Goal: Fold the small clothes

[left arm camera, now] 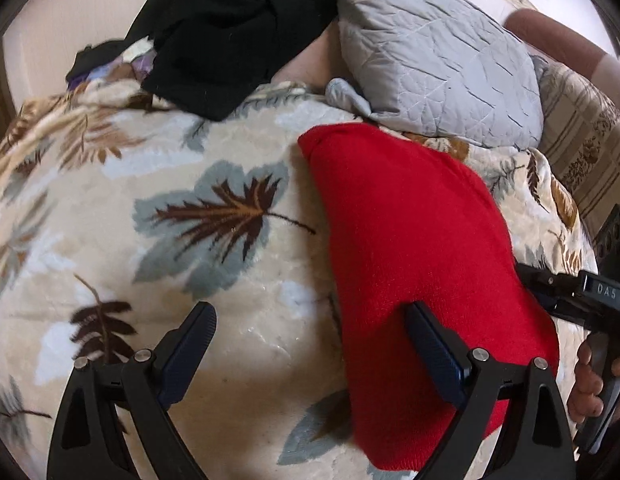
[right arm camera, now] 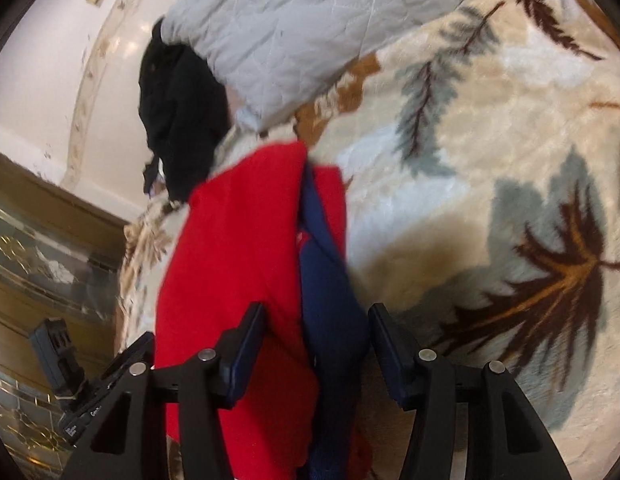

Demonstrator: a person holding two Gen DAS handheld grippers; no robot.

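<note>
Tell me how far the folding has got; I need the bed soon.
Looks done: the red garment lies doubled on the blanket, navy trim showing. In hand: nothing; the left gripper and right gripper are open. Left: the black clothes heaped beside the pillow.

The near end of the red garment (right arm camera: 229, 280) is hidden beneath the right gripper (right arm camera: 316, 344) and cut off by the lower edge. Whether its blue part (right arm camera: 330, 300) is pressed cannot be told. The black clothing (right arm camera: 177, 120) beyond is blurred.

Leaf-print blanket (left arm camera: 149, 184), red garment (left arm camera: 410, 240), grey pillow (left arm camera: 430, 52)
</note>
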